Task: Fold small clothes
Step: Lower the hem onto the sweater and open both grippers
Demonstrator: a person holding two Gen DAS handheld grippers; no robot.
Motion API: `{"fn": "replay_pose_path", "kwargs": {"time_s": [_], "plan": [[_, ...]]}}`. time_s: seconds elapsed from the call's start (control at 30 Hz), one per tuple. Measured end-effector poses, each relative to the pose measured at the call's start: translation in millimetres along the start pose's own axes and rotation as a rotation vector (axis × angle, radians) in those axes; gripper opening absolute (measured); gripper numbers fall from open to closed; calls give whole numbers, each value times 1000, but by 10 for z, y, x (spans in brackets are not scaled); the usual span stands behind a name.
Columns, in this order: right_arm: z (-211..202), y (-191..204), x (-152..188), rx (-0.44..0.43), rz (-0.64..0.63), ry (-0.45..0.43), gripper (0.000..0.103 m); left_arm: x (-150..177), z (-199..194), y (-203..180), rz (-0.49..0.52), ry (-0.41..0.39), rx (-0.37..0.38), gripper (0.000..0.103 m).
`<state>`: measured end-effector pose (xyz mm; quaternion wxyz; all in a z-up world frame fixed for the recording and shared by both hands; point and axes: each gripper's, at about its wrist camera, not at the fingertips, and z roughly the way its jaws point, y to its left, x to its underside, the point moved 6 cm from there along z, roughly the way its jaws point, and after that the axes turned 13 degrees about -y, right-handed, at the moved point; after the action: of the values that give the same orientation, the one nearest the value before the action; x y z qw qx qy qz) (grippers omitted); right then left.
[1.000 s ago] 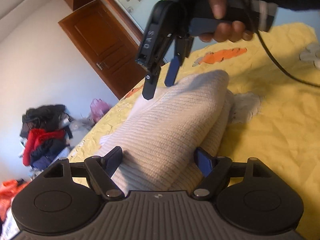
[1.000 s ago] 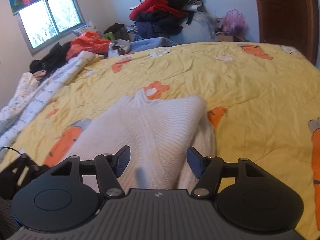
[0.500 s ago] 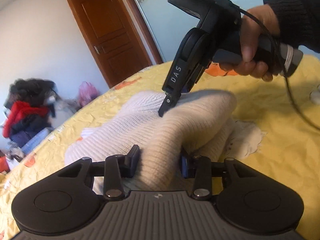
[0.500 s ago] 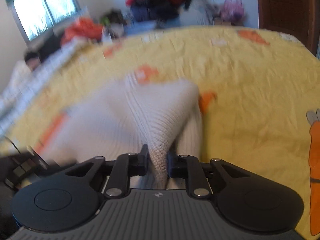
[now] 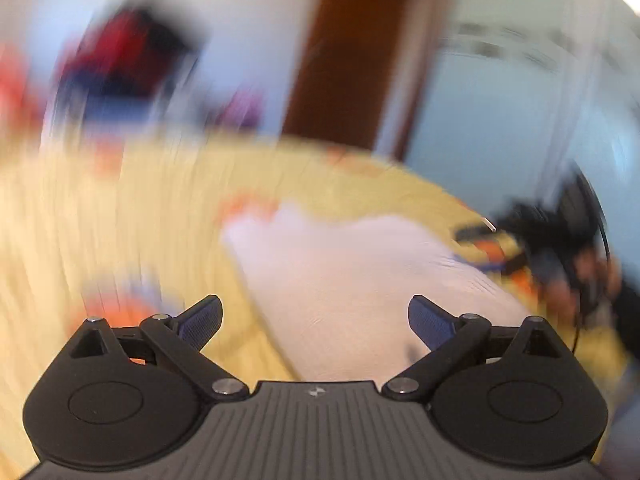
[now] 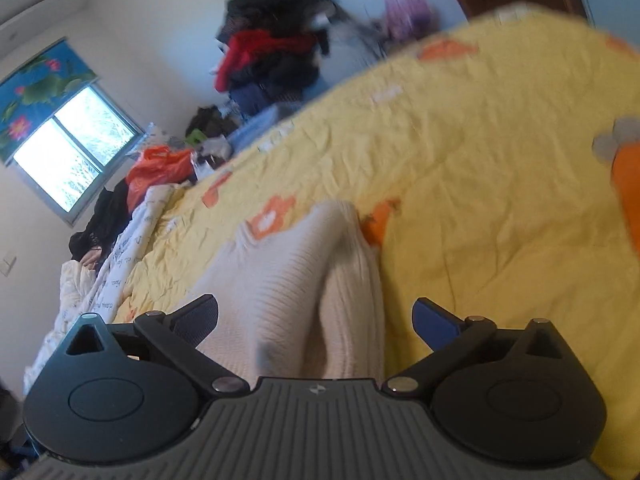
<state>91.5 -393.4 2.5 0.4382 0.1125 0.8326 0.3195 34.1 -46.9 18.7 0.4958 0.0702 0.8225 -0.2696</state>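
A cream knitted sweater (image 6: pixel 296 288) lies folded on the yellow bedspread (image 6: pixel 460 184). In the right wrist view my right gripper (image 6: pixel 316 320) is open, its fingers spread on either side of the sweater's near end, holding nothing. In the left wrist view, which is heavily blurred, the sweater (image 5: pixel 352 280) lies ahead and my left gripper (image 5: pixel 316 318) is open and empty above its near edge. The right gripper and the hand holding it (image 5: pixel 568 248) show dimly at the right of that view.
A pile of dark and red clothes (image 6: pixel 276 48) stands beyond the bed's far edge, next to a pink bag (image 6: pixel 408 12). A white quilt (image 6: pixel 112 264) and an orange bag (image 6: pixel 160 168) lie at the left. A window (image 6: pixel 72 152) is at the left, a wooden door (image 5: pixel 360 52) behind.
Both grippers were shut on folds of the sweater half a second ago; now both are open and drawn back. The sweater lies flatter on the bed. Both cameras have swung.
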Motion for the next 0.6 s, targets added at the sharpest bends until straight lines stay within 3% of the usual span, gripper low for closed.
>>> {"fn": "replay_pose_path", "kwargs": {"time_s": [0.1,0.17,0.2,0.27,0.33,0.37,0.4,0.43,0.53,0.6], "plan": [[312,-41,141,16,28,98,101,129,422,287,-293,123,20,99],[466,59,284,-3,3,154,98,139,576,227,-335,147,58,95],[500,116,319,-27,-17,150,97,156,644,168,-323,155,64,81],[547,222,383,-15,-66,127,96,146,712,99,-292,143,32,78],[565,259,388,-11,-65,108,85,90,695,77,-246,124,11,61],[554,273,365,-11,-59,96,79,31,665,52,-218,114,10,59],[526,304,320,-16,-50,80,62,-29,583,15,-194,105,17,57],[492,358,247,-35,-39,62,56,-113,551,-10,-177,92,24,54],[516,571,77,-96,-66,22,54,-377,514,-21,-90,8,-3,53],[635,631,-21,-109,-66,3,52,-489,603,51,-57,-9,-41,54]]}}
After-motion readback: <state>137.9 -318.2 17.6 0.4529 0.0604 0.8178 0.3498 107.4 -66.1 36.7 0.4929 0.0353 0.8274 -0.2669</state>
